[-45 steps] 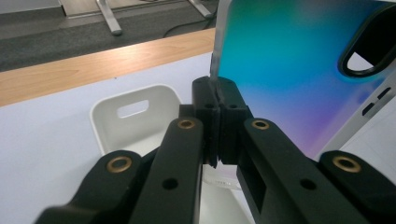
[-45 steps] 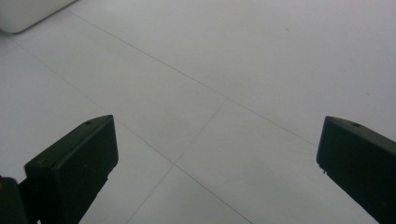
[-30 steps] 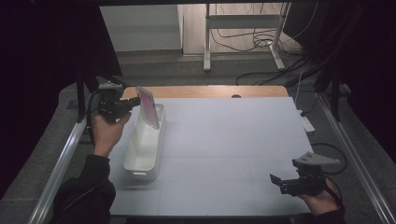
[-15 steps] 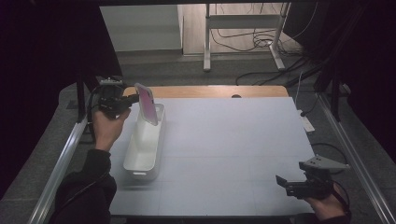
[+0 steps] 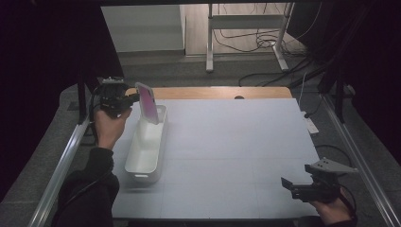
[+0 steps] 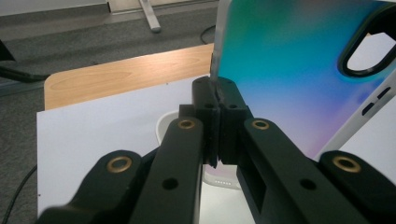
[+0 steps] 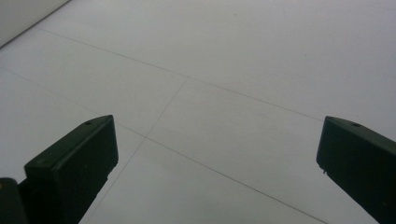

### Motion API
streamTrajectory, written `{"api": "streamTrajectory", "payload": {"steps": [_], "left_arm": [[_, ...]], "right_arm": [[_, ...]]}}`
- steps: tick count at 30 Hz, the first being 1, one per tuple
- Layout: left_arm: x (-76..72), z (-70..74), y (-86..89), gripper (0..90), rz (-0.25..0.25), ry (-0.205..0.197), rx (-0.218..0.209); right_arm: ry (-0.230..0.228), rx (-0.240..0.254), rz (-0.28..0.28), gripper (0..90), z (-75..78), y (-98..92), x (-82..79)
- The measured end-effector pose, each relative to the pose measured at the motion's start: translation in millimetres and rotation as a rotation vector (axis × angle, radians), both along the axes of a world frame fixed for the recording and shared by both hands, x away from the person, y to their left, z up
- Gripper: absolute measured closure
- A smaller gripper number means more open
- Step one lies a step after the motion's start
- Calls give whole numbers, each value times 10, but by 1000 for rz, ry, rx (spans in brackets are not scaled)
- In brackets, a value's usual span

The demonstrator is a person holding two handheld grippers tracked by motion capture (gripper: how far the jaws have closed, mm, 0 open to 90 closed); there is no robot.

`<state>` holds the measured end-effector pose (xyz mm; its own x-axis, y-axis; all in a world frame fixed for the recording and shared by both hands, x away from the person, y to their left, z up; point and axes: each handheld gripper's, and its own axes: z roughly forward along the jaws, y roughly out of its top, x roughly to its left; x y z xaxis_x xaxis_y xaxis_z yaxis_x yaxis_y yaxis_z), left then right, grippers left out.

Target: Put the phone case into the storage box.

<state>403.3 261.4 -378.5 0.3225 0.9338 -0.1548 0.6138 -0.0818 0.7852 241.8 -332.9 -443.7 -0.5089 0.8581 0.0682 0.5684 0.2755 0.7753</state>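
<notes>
My left gripper (image 5: 134, 98) is at the back left, held level and shut on the edge of a phone case (image 5: 147, 103). The case stands upright over the far end of a long white tray (image 5: 144, 156). In the left gripper view the pads (image 6: 229, 98) pinch the case's rim, and the case (image 6: 289, 70) shows a teal-to-pink sheen with a camera cutout. Below the jaws lies the tray's rim (image 6: 166, 123). My right gripper (image 5: 286, 183) hovers low at the front right corner, open. In the right gripper view the right gripper (image 7: 217, 154) has bare table between its jaws.
The white table top (image 5: 236, 142) has a wooden strip (image 5: 213, 92) along its back edge. Metal rails (image 5: 61, 165) run down both sides. Cables and a stand's legs (image 5: 246, 47) lie on the floor beyond the table.
The right gripper has drifted a little to the right, toward the front corner. The left gripper and the phone case have kept their place.
</notes>
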Motion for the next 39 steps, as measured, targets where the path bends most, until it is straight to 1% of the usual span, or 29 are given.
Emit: {"api": "streamTrajectory", "payload": {"steps": [11, 13, 18, 28, 31, 33, 36, 39], "left_arm": [[109, -92, -35, 881, 22, 11, 7], [141, -115, -43, 882, 33, 12, 15], [206, -174, -46, 881, 48, 16, 13], [312, -337, -65, 881, 78, 27, 29], [330, -378, -59, 881, 86, 29, 25], [348, -424, -51, 881, 95, 36, 17], [377, -495, -34, 881, 106, 44, 16], [390, -535, -33, 881, 114, 50, 11]], "right_arm": [[4, 4, 3, 0, -3, -5, 4], [4, 4, 5, 0, -3, -5, 6], [9, 4, 7, 0, -5, -4, 9], [16, 4, 12, 0, -8, -3, 15], [17, 3, 13, 0, -9, -2, 16], [19, 4, 13, 0, -10, -3, 17], [20, 5, 14, 0, -10, -3, 18], [21, 5, 14, 0, -11, -4, 19]]}}
